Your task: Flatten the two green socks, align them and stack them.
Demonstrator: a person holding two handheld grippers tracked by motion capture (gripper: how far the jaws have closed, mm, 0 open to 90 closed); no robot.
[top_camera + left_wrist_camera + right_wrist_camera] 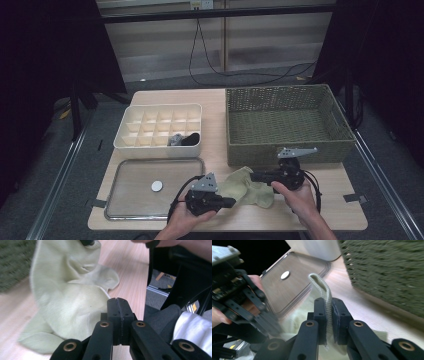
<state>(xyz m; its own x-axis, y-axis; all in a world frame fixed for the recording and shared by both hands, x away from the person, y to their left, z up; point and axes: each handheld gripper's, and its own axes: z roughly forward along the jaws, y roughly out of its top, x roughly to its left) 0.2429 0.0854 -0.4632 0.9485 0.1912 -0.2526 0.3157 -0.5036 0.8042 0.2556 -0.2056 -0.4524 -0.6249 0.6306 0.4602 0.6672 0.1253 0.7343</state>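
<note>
My right fingers (329, 315) are pinching a ribbed edge of the pale yellow-green cloth sock (245, 187), a loop of the fabric standing up between them. My left fingers (119, 312) are pressed flat together with nothing visible between them, the sock lying crumpled just beyond and to the left of their tips in the left gripper view. The sock rests on the near part of the light wooden worktop (220, 145), between my two grippers, in front of the olive-green woven basket (286, 122) and right of the shallow metal-rimmed tray (130, 187).
</note>
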